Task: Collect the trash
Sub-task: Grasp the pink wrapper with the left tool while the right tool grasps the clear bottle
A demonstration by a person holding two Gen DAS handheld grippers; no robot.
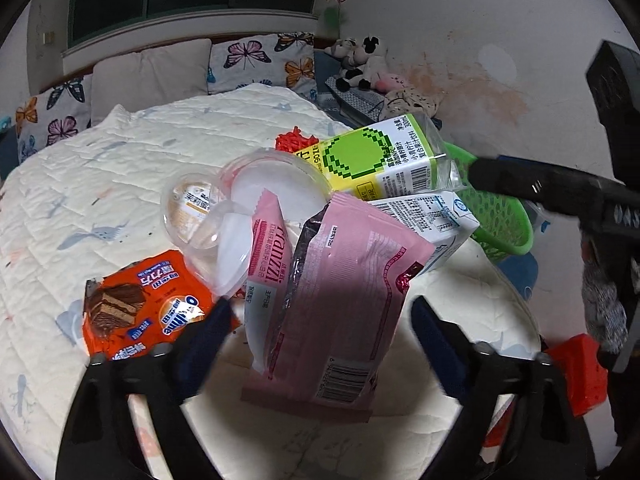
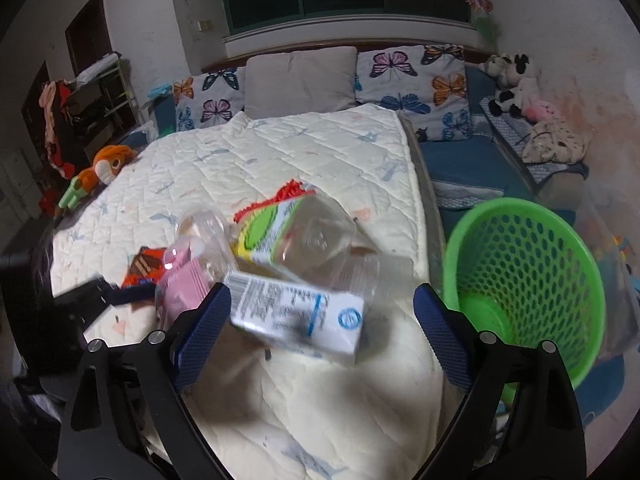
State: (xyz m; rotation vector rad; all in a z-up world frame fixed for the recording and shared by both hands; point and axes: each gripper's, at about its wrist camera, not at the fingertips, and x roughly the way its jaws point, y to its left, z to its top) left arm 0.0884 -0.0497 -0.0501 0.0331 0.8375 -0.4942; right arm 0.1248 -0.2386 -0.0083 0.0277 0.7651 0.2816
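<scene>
A heap of trash lies on the quilted bed (image 1: 100, 184). A pink wrapper (image 1: 336, 300) stands between the fingers of my left gripper (image 1: 324, 312), which is open with no pad pressing on it. Behind it are a clear plastic tub (image 1: 248, 208), a green-and-yellow juice carton (image 1: 372, 156) and an orange snack wrapper (image 1: 144, 304). My right gripper (image 2: 322, 300) is open around a white carton (image 2: 296, 316); its left pad sits at the carton's end and its right pad is apart. A clear bottle (image 2: 320, 236) lies on the juice carton (image 2: 260, 232).
A green mesh basket (image 2: 528, 280) stands off the bed's right edge, close to the right finger. Pillows (image 2: 300, 80) line the headboard, soft toys (image 2: 516, 84) sit at the back right and an orange plush (image 2: 104, 168) at the left. A red frilly item (image 1: 294, 142) lies behind the heap.
</scene>
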